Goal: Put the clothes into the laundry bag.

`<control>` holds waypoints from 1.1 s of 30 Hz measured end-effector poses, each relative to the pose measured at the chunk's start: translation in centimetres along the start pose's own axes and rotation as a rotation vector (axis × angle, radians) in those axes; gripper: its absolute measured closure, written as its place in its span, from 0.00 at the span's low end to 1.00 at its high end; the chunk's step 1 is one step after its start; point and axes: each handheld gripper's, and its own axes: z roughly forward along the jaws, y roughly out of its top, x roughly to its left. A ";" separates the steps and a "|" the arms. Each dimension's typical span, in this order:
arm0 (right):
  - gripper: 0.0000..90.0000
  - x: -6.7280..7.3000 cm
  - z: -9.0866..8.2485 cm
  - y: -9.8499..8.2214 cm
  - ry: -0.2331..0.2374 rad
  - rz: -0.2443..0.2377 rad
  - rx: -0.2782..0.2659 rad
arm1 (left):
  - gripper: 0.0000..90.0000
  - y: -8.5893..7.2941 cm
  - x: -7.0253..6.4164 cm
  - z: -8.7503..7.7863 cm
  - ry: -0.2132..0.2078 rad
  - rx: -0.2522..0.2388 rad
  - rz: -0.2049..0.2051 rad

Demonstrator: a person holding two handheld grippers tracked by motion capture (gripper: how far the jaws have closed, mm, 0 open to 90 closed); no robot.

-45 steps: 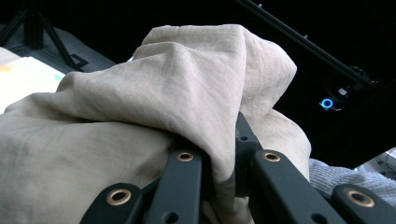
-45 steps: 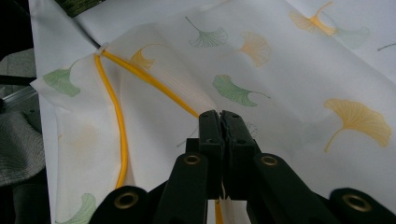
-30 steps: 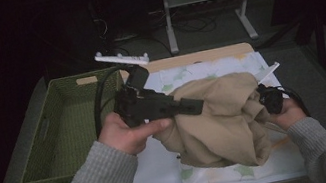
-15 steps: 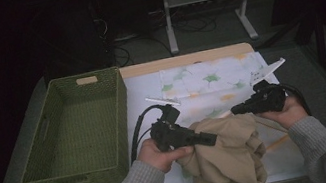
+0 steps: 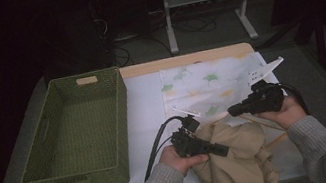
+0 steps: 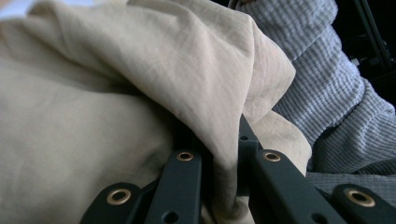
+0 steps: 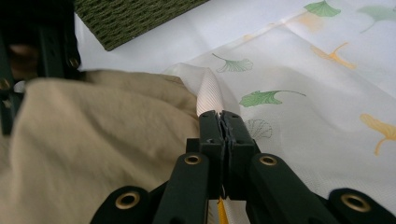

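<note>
We hold both tongs clamped, left tongs [image 5: 222,152] on the beige garment [image 5: 244,158], right tongs [image 7: 223,122] on its white strap [image 7: 207,93], bunching it near the table's [image 5: 146,109] front edge.

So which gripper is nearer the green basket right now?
Left. The left gripper sits just right of the green basket, clamped on beige cloth; the right gripper is farther right.

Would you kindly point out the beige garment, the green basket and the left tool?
beige garment [image 5: 244,158], high view, crumpled middle.
green basket [image 5: 121,124], high view, right wall.
left tool [image 6: 223,163], left gripper view, between its tips.
</note>
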 end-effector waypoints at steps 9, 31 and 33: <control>0.97 0.6 -0.5 0.4 0.003 -0.015 -0.010 | 0.94 1.5 -1.2 -0.1 -0.039 -0.029 0.018; 0.98 1.3 -0.8 1.3 0.006 -0.039 -0.019 | 0.94 2.0 0.1 0.6 -0.027 -0.092 -0.037; 0.98 1.4 -0.9 1.3 0.002 -0.051 -0.023 | 0.94 2.0 0.6 1.3 -0.030 -0.088 -0.058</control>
